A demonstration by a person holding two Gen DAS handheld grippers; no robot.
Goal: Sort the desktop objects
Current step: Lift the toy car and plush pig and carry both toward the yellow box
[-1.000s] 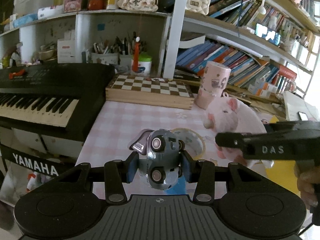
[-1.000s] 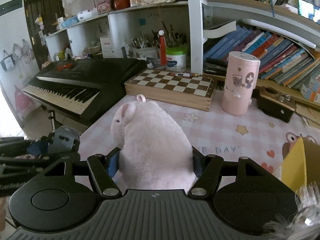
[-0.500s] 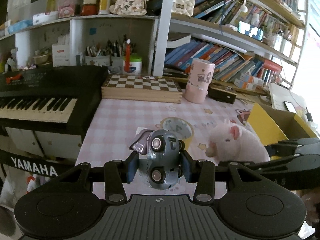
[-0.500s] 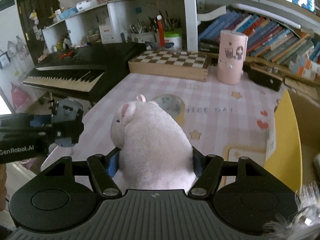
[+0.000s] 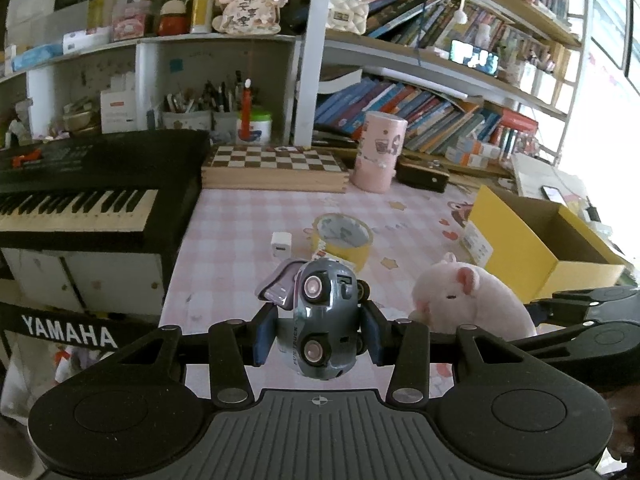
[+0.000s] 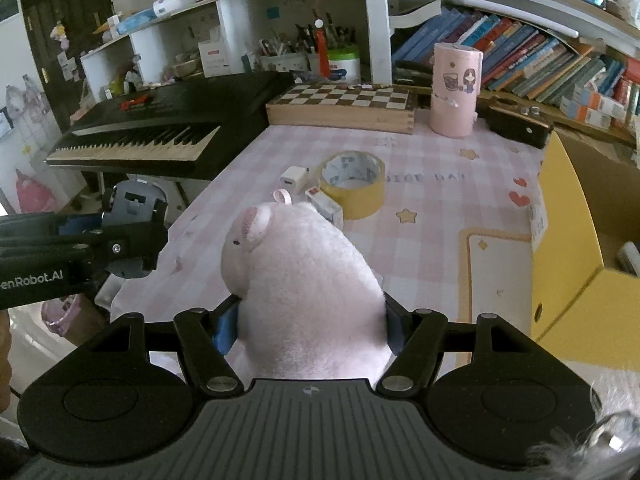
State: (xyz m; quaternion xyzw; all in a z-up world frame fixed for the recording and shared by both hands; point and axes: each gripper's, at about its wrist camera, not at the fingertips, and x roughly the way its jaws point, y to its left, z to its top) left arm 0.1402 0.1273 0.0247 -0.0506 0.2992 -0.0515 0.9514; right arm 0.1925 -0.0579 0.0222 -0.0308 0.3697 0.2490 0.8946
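Left wrist view takes in a desk (image 5: 248,232) under a pink checked cloth, with a black keyboard (image 5: 80,184) along its left edge and a yellow cardboard box (image 5: 516,248) standing open at the right. A wooden chessboard (image 5: 276,168) lies at the back, a pink cylindrical tin (image 5: 378,152) upright just beside it. Held off the desk, the right gripper (image 6: 310,320) is clamped on a pink plush pig (image 6: 300,280), its fingers pressing into both flanks. A roll of yellow tape (image 5: 344,240) lies flat mid-desk, with a small white charger (image 5: 281,244) close to its left. Nearer, the left gripper (image 5: 318,334) pinches a grey toy car (image 5: 320,320), nose up, between its blue pads, above the desk's near edge.
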